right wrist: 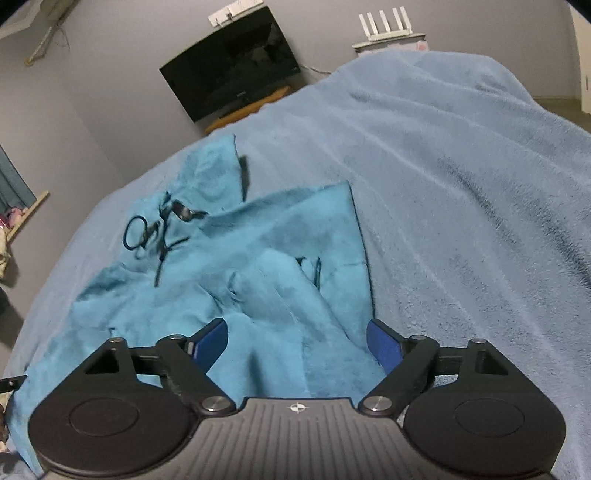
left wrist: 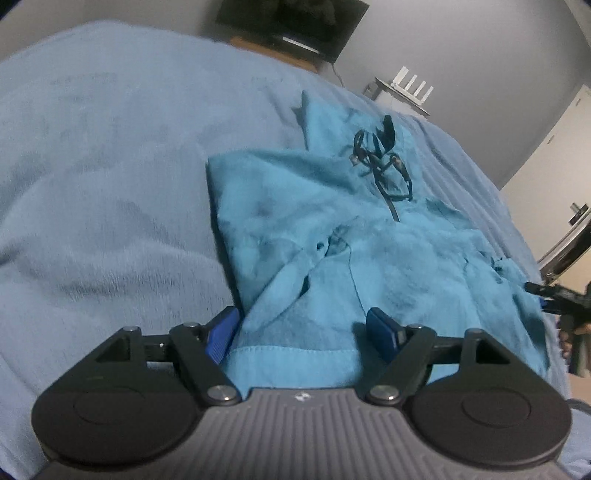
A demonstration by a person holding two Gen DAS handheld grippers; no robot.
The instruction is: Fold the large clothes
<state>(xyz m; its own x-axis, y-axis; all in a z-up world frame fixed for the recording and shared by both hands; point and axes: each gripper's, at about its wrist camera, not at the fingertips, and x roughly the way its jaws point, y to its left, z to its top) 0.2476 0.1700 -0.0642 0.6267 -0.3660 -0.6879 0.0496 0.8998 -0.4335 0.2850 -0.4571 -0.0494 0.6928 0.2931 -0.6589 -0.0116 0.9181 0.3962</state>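
Note:
A turquoise fleece hoodie (left wrist: 332, 229) with black drawstrings (left wrist: 384, 162) lies part-folded and rumpled on the light-blue blanket (left wrist: 110, 184). My left gripper (left wrist: 303, 328) stands open just above the hoodie's near hem, which lies between its blue pads (left wrist: 221, 332) without being pinched. In the right wrist view the same hoodie (right wrist: 258, 258) and drawstrings (right wrist: 159, 229) lie on the blanket (right wrist: 461, 184). My right gripper (right wrist: 297, 339) is open over the hoodie's near folds, and its pads (right wrist: 384, 347) stand apart from the cloth. The other gripper's black tip (left wrist: 554, 295) shows at the hoodie's right edge.
The blanket spreads wide to the left in the left wrist view and to the right in the right wrist view. Beyond the bed stand a dark television (right wrist: 229, 62) on a wooden stand, a white router (right wrist: 388, 26) on a shelf, and a door (left wrist: 576, 147).

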